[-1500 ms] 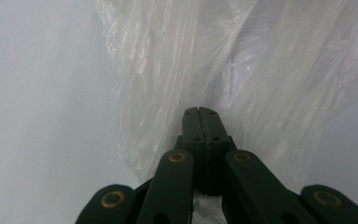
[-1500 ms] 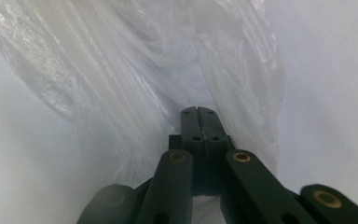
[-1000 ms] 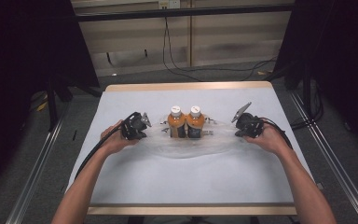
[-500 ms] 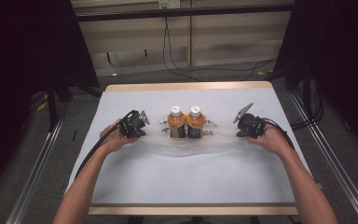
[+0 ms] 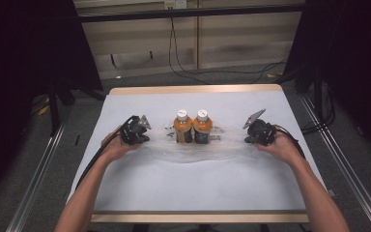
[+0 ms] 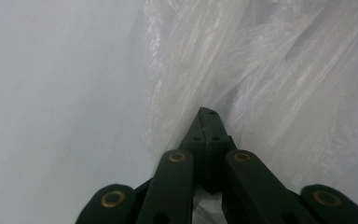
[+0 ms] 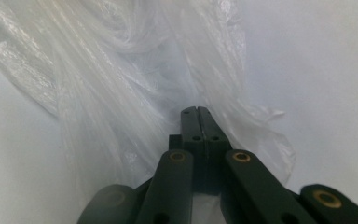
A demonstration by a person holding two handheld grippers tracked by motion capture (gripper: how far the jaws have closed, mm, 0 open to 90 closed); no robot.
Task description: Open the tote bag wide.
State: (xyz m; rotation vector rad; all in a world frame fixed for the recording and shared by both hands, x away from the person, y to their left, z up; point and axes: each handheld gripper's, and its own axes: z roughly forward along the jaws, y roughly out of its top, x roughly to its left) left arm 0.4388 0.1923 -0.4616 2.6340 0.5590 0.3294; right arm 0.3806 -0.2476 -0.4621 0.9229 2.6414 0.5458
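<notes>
Two bottles of orange drink with white caps, one [image 5: 183,129] beside the other [image 5: 202,128], stand upright at the table's middle on a clear plastic bag [image 5: 198,151] stretched left to right. My left gripper [image 5: 145,135] is shut on the bag's left end, and in the left gripper view the jaws [image 6: 208,114] are pressed together with crumpled plastic [image 6: 284,70] gathered around the tip. At the bag's right end my right gripper [image 5: 249,137] is shut on the film, with its closed jaws [image 7: 196,112] pinching bunched plastic [image 7: 98,70].
The white tabletop [image 5: 198,188] has a wooden edge at front and back. Metal rails [image 5: 38,174] run along the floor on both sides. Black cables [image 5: 183,67] lie on the floor behind the table, and dark curtains flank it.
</notes>
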